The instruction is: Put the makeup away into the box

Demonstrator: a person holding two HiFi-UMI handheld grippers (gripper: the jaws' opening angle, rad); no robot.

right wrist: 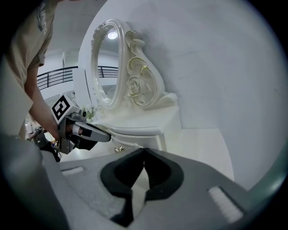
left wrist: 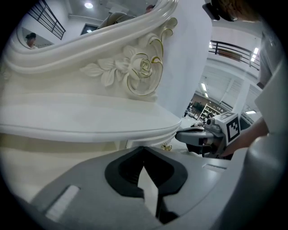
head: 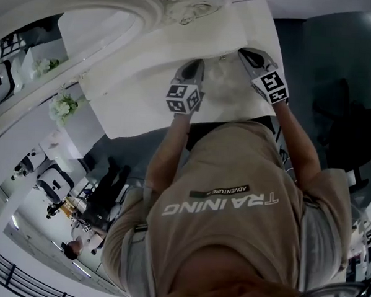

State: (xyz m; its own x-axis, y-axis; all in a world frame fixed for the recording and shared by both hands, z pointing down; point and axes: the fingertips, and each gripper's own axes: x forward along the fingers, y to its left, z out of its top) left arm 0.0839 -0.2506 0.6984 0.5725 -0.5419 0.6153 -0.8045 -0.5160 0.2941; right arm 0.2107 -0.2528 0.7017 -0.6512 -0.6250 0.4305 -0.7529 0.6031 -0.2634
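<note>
No makeup and no box show in any view. In the head view both grippers point at the front of a white dressing table [head: 139, 86]: my left gripper [head: 193, 66] and my right gripper [head: 247, 53] sit side by side, a short gap apart. In the left gripper view the left gripper [left wrist: 144, 148] has its jaws together with nothing between them, and the right gripper [left wrist: 194, 134] sits just to its right. The right gripper [right wrist: 144, 150] is likewise shut and empty in its own view, with the left gripper [right wrist: 92, 132] beside it. A small gold knob [right wrist: 119, 149] hangs under the tabletop edge between them.
An oval mirror [right wrist: 109, 63] in a carved frame with a gilded rose [left wrist: 143, 67] stands on the table. The curved tabletop edge [left wrist: 135, 128] overhangs just ahead of the jaws. White flowers [head: 63, 106] stand at the left. A plain white wall [right wrist: 216, 81] lies to the right.
</note>
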